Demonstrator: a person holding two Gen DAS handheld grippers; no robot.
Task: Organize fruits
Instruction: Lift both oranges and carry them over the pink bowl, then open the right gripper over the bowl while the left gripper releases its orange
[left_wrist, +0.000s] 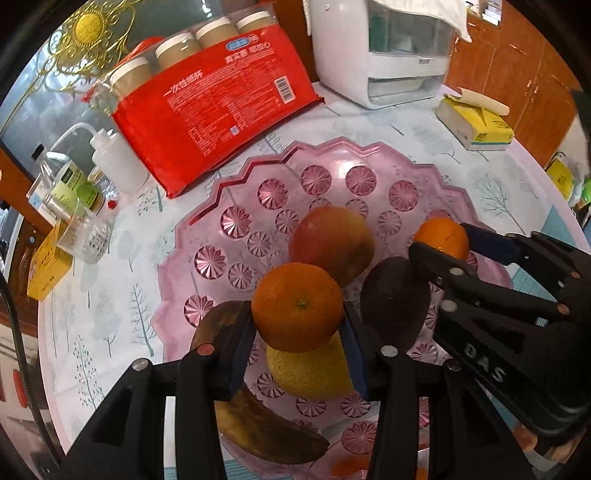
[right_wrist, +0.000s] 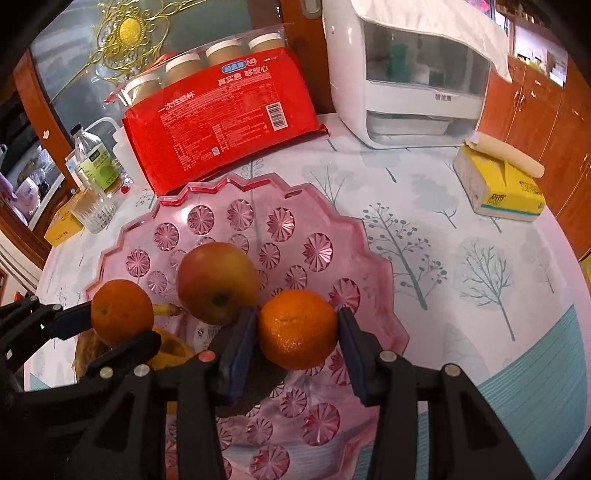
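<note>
Two mandarins are held over a pink translucent plastic fruit tray (left_wrist: 369, 151) with a scalloped rim and moulded starburst dimples, set on a counter (right_wrist: 461, 280) covered in a glossy tree-print cloth. The left gripper (left_wrist: 297, 343) is clamped on one mandarin (left_wrist: 297, 312), round, pebbled orange skin, green stem scar facing the camera; blue-padded black fingers (left_wrist: 240, 350) are pressed against both sides. The right gripper (right_wrist: 297, 345) is clamped likewise on a second mandarin (right_wrist: 297, 328), dimpled and bright, held above the tray's right portion. Lying in the tray: a red-yellow apple (right_wrist: 218, 282), smooth-skinned; a yellow lemon (left_wrist: 310, 373) directly below the left-held mandarin; a dark, matte avocado (left_wrist: 395, 302); a heavily browned banana (left_wrist: 266, 432). Behind the tray lies a red plastic pack of paper cups (right_wrist: 221, 125), next to a white appliance (right_wrist: 402, 81) draped with a cloth, a yellow tissue pack (right_wrist: 498, 188), and a white squeeze bottle (left_wrist: 114, 158).
</note>
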